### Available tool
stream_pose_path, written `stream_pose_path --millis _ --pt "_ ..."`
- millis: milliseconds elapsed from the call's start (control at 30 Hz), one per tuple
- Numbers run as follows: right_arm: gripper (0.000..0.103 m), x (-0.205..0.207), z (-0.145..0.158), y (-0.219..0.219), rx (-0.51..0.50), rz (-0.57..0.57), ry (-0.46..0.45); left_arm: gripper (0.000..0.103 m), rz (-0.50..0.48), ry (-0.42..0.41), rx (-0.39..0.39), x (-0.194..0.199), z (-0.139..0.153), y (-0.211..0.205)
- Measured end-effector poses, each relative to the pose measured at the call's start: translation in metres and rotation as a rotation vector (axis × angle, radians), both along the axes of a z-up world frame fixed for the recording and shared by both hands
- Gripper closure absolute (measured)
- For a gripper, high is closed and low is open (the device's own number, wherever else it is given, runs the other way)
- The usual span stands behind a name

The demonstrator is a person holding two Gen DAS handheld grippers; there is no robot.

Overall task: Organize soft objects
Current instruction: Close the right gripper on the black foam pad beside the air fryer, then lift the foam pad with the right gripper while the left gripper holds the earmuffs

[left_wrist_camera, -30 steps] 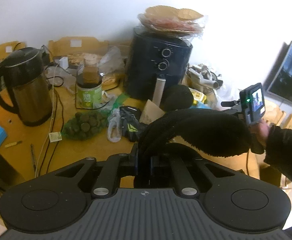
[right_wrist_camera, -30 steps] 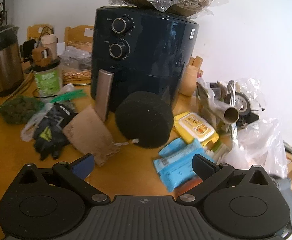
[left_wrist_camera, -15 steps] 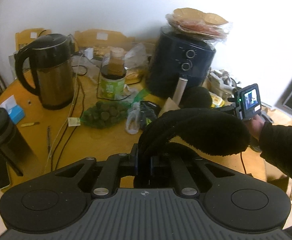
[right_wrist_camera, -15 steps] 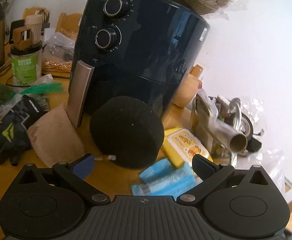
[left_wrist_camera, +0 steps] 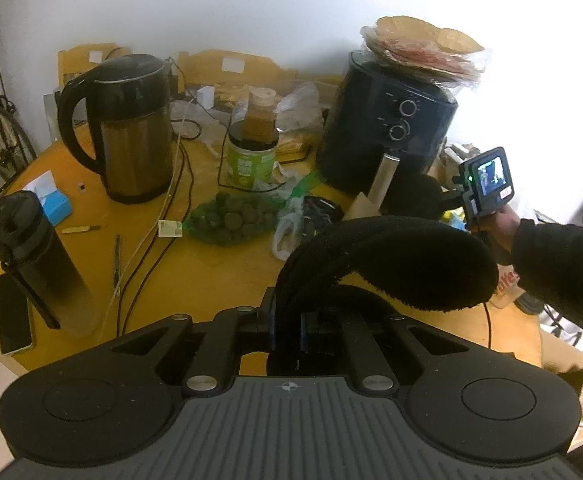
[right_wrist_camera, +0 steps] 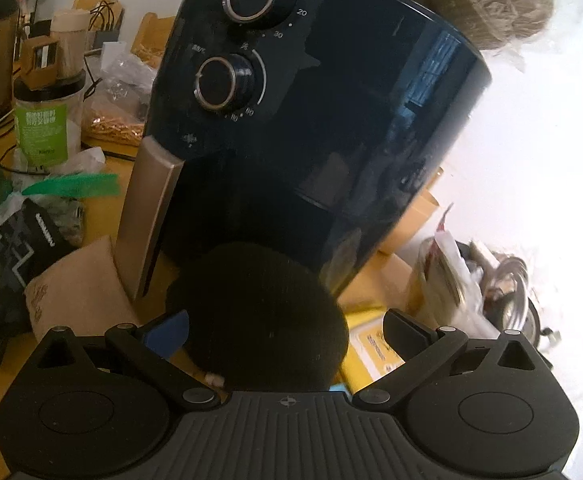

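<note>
My left gripper (left_wrist_camera: 287, 320) is shut on a long black fleecy piece (left_wrist_camera: 391, 256), which arches up and droops to the right, hiding the fingertips. A round black fuzzy ball (right_wrist_camera: 259, 312) sits on the wooden table against the front of the dark air fryer (right_wrist_camera: 331, 120). My right gripper (right_wrist_camera: 287, 332) is open around the ball, one finger on each side, the pads not pressing it. In the left wrist view the ball (left_wrist_camera: 419, 196) shows just beyond the right gripper's small screen (left_wrist_camera: 487, 184), held by a hand in a black sleeve.
A brown pouch (right_wrist_camera: 79, 288) and black gloves (right_wrist_camera: 7, 248) lie left of the ball, a yellow packet (right_wrist_camera: 375, 352) right of it. Further left stand a green jar (left_wrist_camera: 247, 160), a kettle (left_wrist_camera: 131, 132), a black bottle (left_wrist_camera: 35, 256) and a phone (left_wrist_camera: 13, 320).
My right gripper has moved forward and down to the black ball, which now lies between its open fingers. The left gripper has rolled a little and keeps its hold on the fleecy piece.
</note>
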State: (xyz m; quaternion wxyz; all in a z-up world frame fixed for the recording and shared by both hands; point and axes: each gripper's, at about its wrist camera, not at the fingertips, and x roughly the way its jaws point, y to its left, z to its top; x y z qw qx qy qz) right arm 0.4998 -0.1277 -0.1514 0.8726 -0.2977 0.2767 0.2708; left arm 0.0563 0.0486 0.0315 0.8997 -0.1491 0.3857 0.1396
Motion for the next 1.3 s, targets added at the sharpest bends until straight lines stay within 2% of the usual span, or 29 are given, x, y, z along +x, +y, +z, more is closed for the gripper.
stream_pose_path --millis 133,233,333,500,667,967,1067,1300 --pt "0.003 0.013 -0.002 0.004 0.000 0.020 0.029 0.092 0.011 0.001 -0.006 0.000 0.000 -0.004" --pt "0.008 0.026 0.000 0.003 0.019 0.038 0.071 0.092 0.012 0.002 -0.014 -0.001 0.000 -0.006" --pt "0.023 0.033 0.002 -0.002 0.052 0.056 0.151 0.092 0.009 0.002 -0.015 0.000 0.000 -0.007" --pt "0.033 0.022 0.007 -0.009 0.040 0.083 0.183 0.092 0.005 -0.001 -0.017 0.001 -0.001 -0.007" --pt "0.037 0.006 0.018 -0.016 0.042 0.099 0.200 0.092 -0.014 -0.008 -0.015 0.006 0.000 -0.008" --pt "0.039 -0.020 0.047 -0.049 0.189 -0.044 0.260 0.092 -0.070 -0.022 -0.013 0.013 0.002 -0.014" --pt "0.038 -0.032 0.053 -0.064 0.236 -0.114 0.308 0.092 -0.081 -0.023 -0.014 0.015 0.002 -0.013" --pt "0.038 -0.069 0.034 -0.093 0.277 -0.278 0.429 0.092 -0.114 -0.032 -0.028 0.023 0.000 -0.013"
